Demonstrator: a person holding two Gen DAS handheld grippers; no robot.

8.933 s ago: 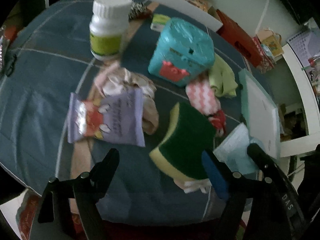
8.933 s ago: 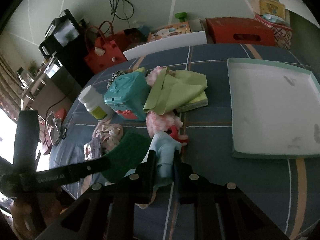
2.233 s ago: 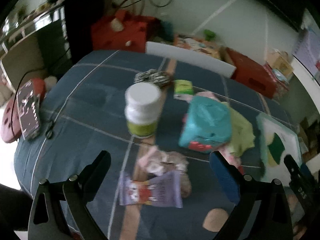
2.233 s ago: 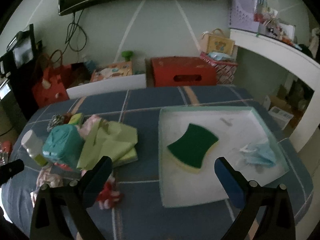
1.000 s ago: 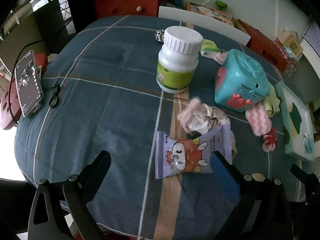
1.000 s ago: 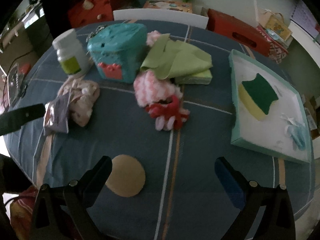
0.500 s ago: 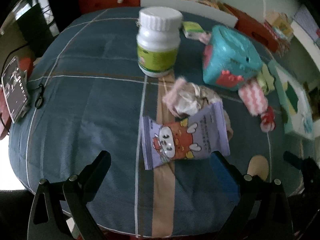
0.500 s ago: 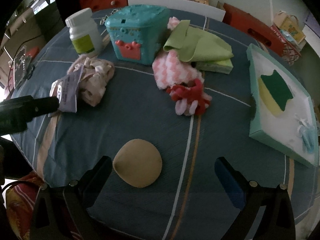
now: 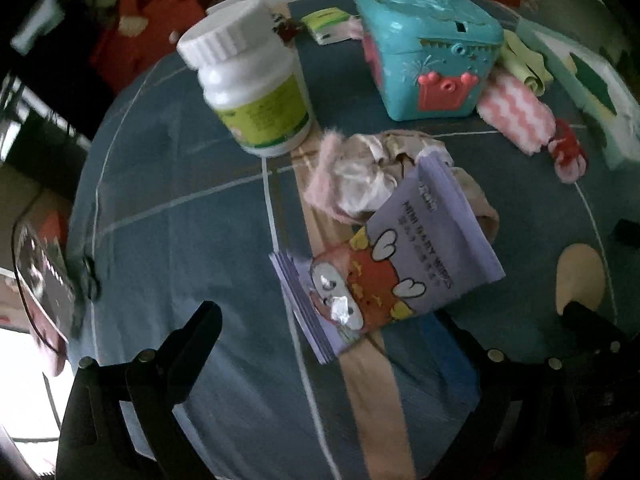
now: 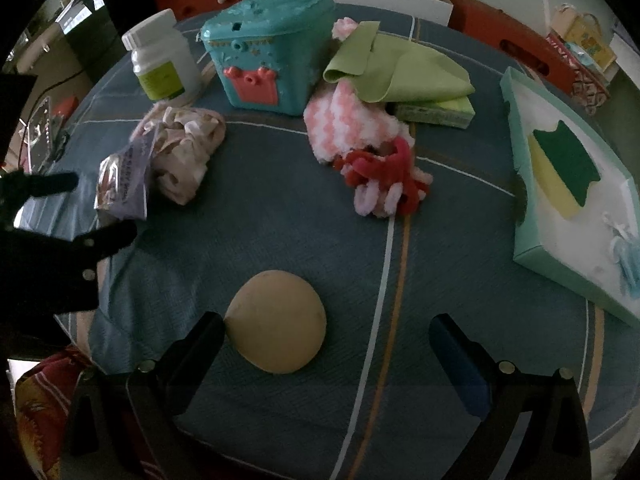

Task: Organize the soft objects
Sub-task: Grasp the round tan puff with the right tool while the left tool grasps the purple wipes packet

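Note:
My left gripper point(image 9: 324, 332) is open and low over a purple snack packet point(image 9: 384, 268) that lies against a crumpled beige-pink cloth point(image 9: 368, 172). My right gripper point(image 10: 324, 344) is open, with a round tan sponge point(image 10: 276, 322) lying between its fingers, near the left one. A pink-white fuzzy sock with red trim point(image 10: 368, 148) and a green cloth point(image 10: 396, 68) lie further back. The mint tray point(image 10: 532, 248) at right holds a green-yellow sponge point(image 10: 564, 164) and a pale blue item point(image 10: 624, 256).
A white pill bottle point(image 9: 252, 80) and a teal toy box point(image 9: 428, 48) stand behind the cloth. A yellow-green sponge point(image 10: 440, 112) lies under the green cloth. A phone point(image 9: 40, 276) lies at the far left. The table edge runs just below both grippers.
Both grippers have come lower and closer: the left toward the purple packet, the right toward the tan sponge, which now lies between its fingers. Both stay open.

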